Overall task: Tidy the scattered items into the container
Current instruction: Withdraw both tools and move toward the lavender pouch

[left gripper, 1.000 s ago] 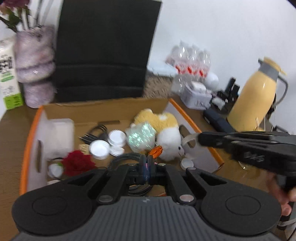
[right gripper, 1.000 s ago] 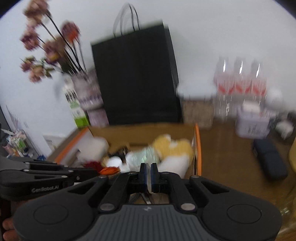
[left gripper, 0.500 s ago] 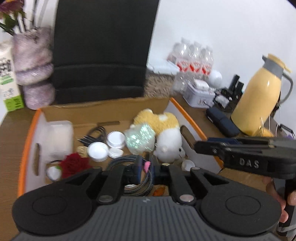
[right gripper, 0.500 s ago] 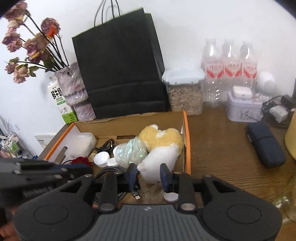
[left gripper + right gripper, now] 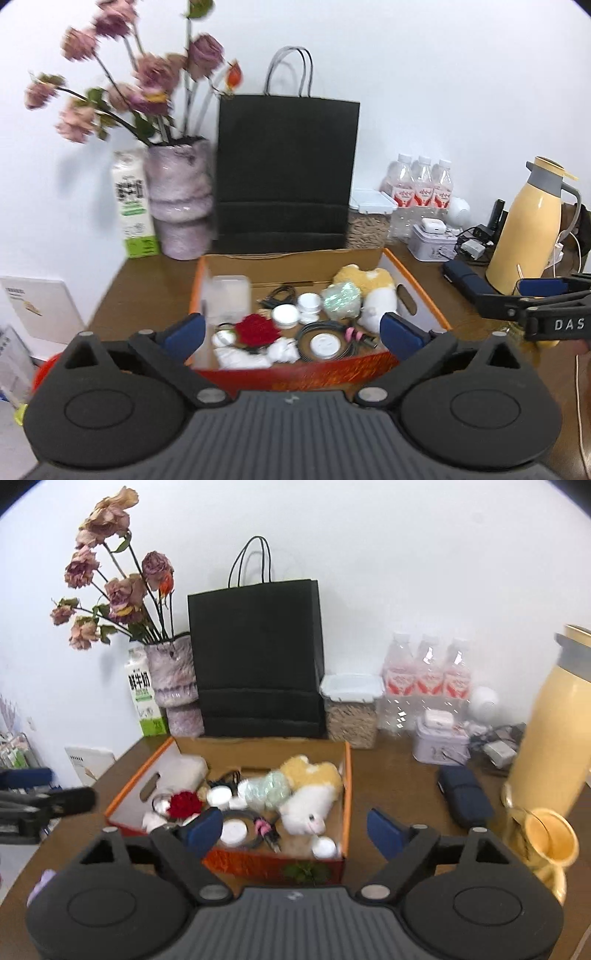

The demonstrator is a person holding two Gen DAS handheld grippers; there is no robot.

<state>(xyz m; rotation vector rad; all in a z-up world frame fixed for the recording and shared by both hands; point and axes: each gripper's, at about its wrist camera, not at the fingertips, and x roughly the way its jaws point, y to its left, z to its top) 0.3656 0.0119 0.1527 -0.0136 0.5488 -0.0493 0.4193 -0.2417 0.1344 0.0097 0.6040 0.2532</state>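
An orange-rimmed cardboard box (image 5: 417, 288) (image 5: 347, 794) sits on the wooden table. In it lie a yellow and white plush toy (image 5: 373, 291) (image 5: 310, 797), a red rose (image 5: 256, 328) (image 5: 184, 801), an iridescent bundle (image 5: 341, 301), white round lids (image 5: 286, 315) and a coiled cable (image 5: 325, 343). My left gripper (image 5: 291, 332) hangs in front of and above the box, its jaws opening wide with nothing between them. My right gripper (image 5: 295, 829) hovers at the box's near edge, its jaws also opening and empty.
Behind the box stand a black paper bag (image 5: 284, 173), a vase of dried flowers (image 5: 179, 206) and a milk carton (image 5: 135, 206). To the right are water bottles (image 5: 428, 675), a tin (image 5: 439, 742), a dark blue case (image 5: 465, 797), a yellow thermos (image 5: 528, 229) and a gold cup (image 5: 546, 842).
Both grippers went from shut to wide open and drew back and up from the box. The whole box and the wall behind it have come into view.
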